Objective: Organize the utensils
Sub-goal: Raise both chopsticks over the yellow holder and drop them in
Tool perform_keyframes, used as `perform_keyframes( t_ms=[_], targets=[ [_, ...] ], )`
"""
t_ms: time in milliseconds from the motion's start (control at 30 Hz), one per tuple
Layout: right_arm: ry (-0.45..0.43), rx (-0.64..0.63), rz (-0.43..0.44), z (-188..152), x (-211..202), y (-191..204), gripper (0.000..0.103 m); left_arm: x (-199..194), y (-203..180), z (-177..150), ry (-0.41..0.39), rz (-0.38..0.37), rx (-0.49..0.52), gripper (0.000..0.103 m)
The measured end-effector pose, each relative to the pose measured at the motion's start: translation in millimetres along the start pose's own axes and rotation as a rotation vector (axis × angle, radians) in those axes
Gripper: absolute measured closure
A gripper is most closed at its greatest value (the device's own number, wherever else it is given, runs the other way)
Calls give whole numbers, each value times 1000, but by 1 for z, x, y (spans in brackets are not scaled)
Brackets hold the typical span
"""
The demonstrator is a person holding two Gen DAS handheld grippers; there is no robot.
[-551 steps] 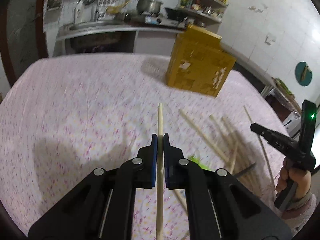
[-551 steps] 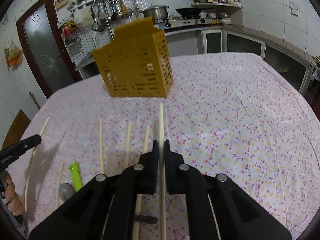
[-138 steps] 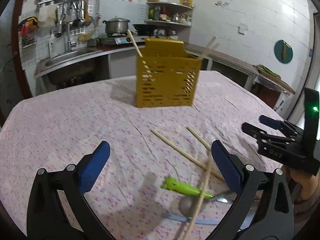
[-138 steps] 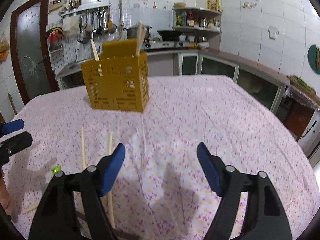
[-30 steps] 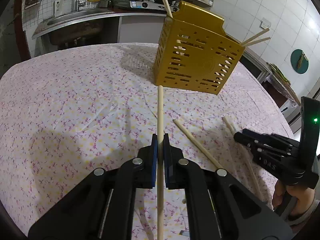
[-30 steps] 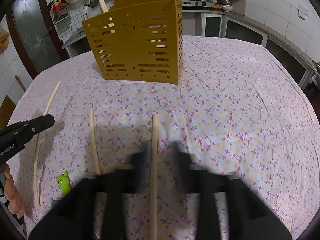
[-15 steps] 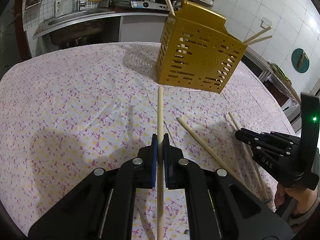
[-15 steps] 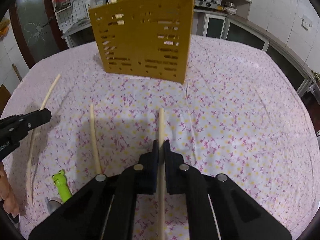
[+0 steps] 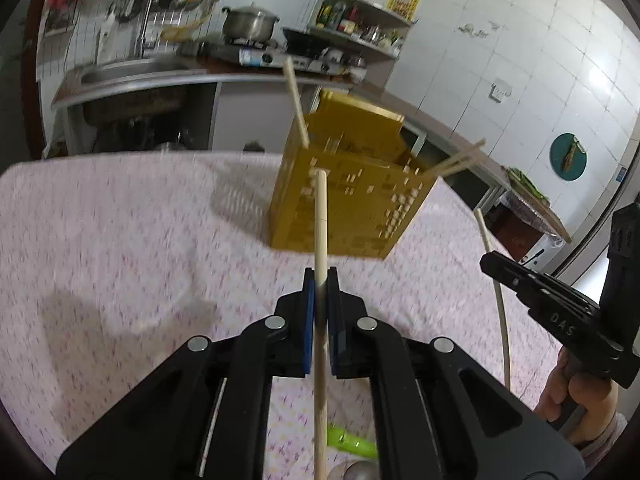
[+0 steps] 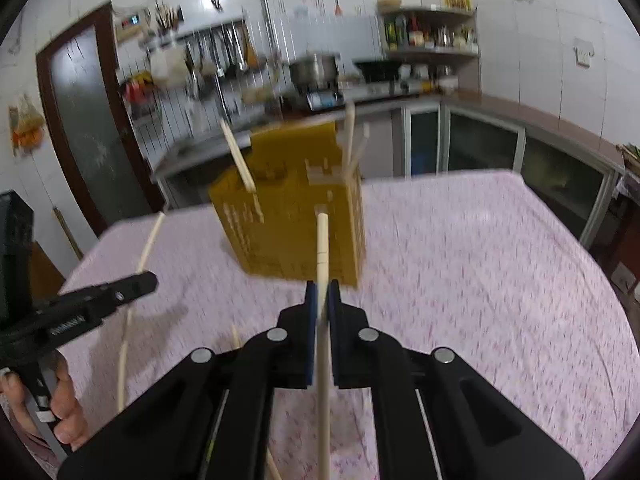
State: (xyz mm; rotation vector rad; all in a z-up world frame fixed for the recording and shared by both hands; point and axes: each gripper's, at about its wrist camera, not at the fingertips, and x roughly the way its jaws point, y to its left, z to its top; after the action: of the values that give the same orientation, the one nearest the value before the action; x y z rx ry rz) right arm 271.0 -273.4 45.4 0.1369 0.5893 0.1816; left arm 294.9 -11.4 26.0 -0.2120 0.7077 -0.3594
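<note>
Both grippers clamp one chopstick each, frames motion-blurred.
Left gripper jaws pinch a chopstick; right gripper jaws grip another chopstick; green-handled utensil half hidden; yellow holder slots smeared.

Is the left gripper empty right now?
No, the left gripper is clamped on a wooden chopstick that points toward the yellow holder.

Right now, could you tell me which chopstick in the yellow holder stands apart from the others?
The chopstick at the holder's left corner; it leans left alone, while the other sticks poke out together on the right.
</note>
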Motion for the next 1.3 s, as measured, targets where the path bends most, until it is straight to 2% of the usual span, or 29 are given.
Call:
perform_keyframes(
  t_ms=[133,333,567,700,900,1100,1300],
  targets=[
    [-114,32,43,18,-13,-2,97,-7,-7,18,-59,-27,10,99],
    [-270,65,85,51,-21,-2,97,-17,-25,45,-194,-43,75,99],
    [-511,21,96,73,-20,9,97,-14,-37,76,-354,-53,125,99],
    [-611,15,114,80,-12,10,97,-2,-39,92,-399,-59,127,99],
    [-718,17,121,101,0,9,97,15,-40,122,-446,-41,147,99],
    [-795,27,121,120,10,13,97,9,-38,145,-498,-23,158,99],
    [-848,42,59,124,24,19,97,13,-40,152,-548,4,189,99]
  ],
)
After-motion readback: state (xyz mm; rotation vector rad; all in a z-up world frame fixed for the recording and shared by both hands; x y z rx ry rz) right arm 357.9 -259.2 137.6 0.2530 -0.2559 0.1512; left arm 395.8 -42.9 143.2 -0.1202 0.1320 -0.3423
